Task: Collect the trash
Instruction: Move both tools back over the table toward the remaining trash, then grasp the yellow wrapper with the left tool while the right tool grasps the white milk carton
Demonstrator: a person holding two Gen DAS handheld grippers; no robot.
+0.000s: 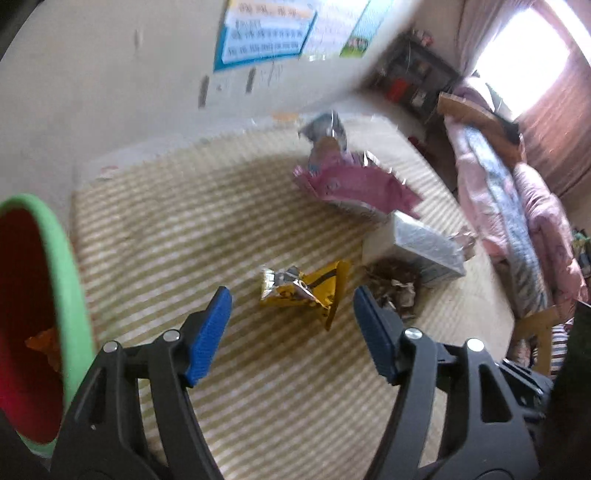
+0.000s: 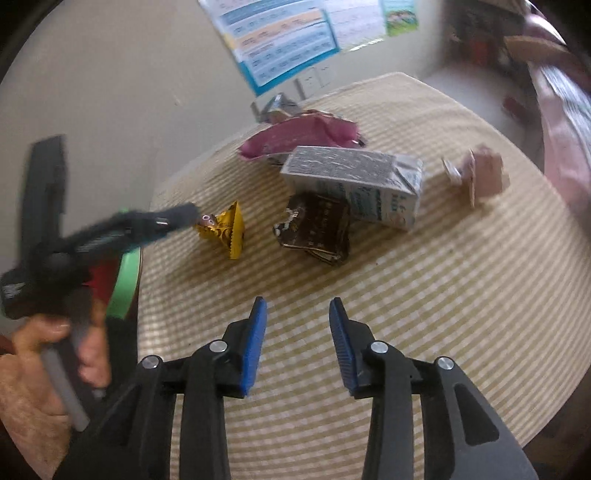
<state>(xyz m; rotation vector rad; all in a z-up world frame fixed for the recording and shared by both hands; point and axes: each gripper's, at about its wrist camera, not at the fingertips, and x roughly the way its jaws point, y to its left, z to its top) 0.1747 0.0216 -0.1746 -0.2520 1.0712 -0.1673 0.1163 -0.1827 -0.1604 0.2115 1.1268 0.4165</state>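
While flat on cloth, yellow wrapper [image 1: 306,291] tip points toward cam.

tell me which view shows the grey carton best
The right wrist view: the grey carton lies there whole, top face and printed end both visible, beside the dark wrapper. The left wrist view shows it only end-on and blurred, partly behind the pink packet.

- A beige wall [image 1: 110,74] carries a blue poster [image 1: 266,33].
- Right of the poster stands a dark shelf [image 1: 413,74].
- Farther right, a bright window [image 1: 524,55] with pink curtains.
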